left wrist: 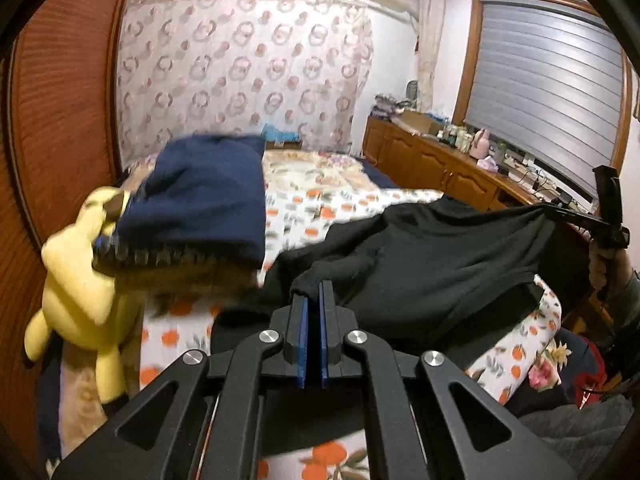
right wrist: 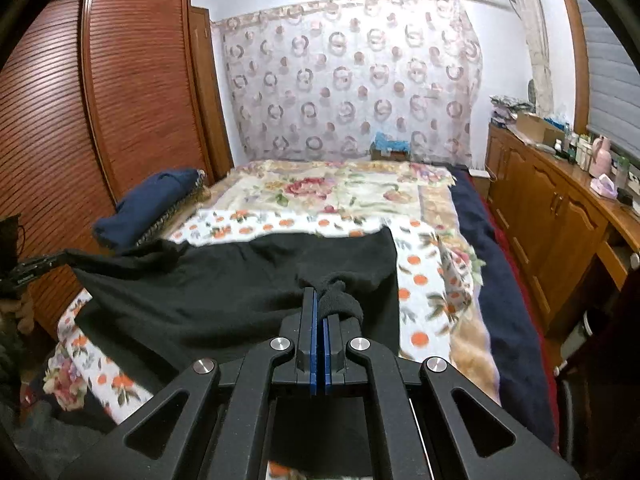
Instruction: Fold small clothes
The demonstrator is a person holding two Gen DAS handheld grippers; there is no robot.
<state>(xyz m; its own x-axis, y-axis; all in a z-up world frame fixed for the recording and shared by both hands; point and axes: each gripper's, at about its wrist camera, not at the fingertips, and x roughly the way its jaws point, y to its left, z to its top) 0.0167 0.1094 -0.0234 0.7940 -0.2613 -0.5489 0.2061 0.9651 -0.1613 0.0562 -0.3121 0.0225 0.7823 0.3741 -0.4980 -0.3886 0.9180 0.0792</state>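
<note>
Black fabric is what we are handling: a black garment (left wrist: 432, 256) is lying spread across the near end of the bed (right wrist: 352, 196), over an orange-print sheet (right wrist: 420, 276) that is covering part of a floral blanket (right wrist: 320, 188).

We are pinching it at two points. The left gripper (left wrist: 314, 292) is closing its fingers (left wrist: 298, 320) on a bunched edge of the cloth, blue pads almost together with fabric between the tips. The right gripper (right wrist: 320, 300) is doing the same, and a thick roll of cloth, probably a hem or cuff, is bulging out past its fingers (right wrist: 308, 320). In the left view we are seeing the right gripper at the far right edge, pulling a corner of the garment up off the bed; in the right view the left gripper is showing at the far left, likewise lifting a corner. The cloth between the two is hanging fairly taut along its near edge, while its far part is resting on the sheet.

A navy folded item (right wrist: 148, 208) is sitting at the bed's left side near the wooden wardrobe (right wrist: 120, 92). A yellow plush toy (left wrist: 80, 280) is lying just beside it. A wooden cabinet (right wrist: 552, 216) is running along the right wall, its surface carrying bottles and boxes.
</note>
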